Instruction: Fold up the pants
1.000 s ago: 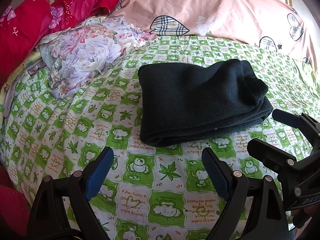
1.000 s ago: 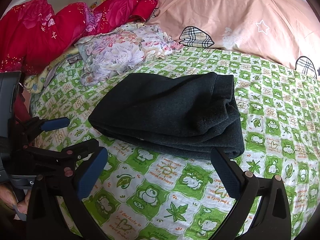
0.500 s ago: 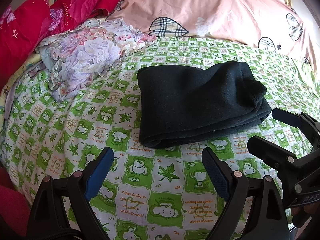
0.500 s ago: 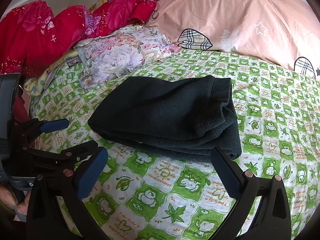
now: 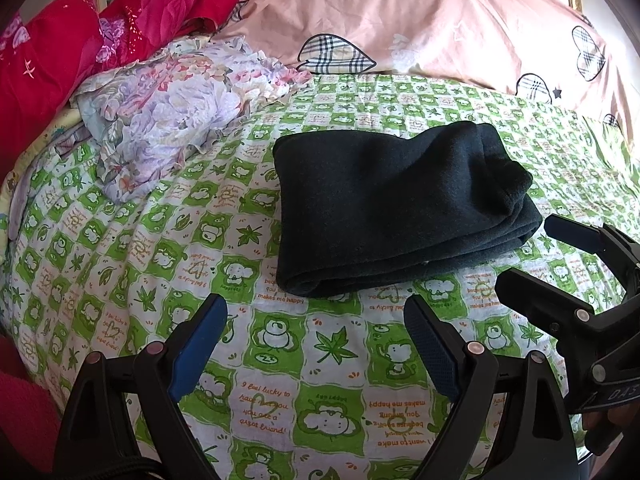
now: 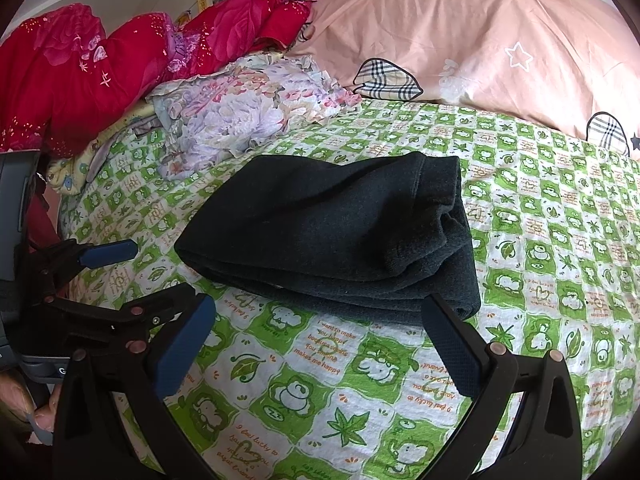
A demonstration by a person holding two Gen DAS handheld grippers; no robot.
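Note:
Dark pants [image 5: 384, 204] lie folded into a compact rectangle on the green patterned bed sheet [image 5: 200, 240], also seen from the right wrist view as dark pants [image 6: 336, 232]. My left gripper [image 5: 316, 328] is open, held just short of the bundle's near edge, nothing between its blue pads. My right gripper [image 6: 320, 336] is open too, close to the near edge of the pants, holding nothing. Each gripper shows in the other's view: the right gripper [image 5: 540, 248] at the right, the left gripper [image 6: 160, 272] at the left.
A floral cloth [image 5: 168, 108] is bunched at the back left, with red bedding [image 5: 60, 60] behind it. A pink quilt with plaid hearts [image 5: 420, 20] spans the back. The green sheet [image 6: 540, 240] lies flat to the right of the pants.
Both grippers have drawn back slightly from the folded pants, which look a little farther away. The pants have not moved and both grippers stay open.

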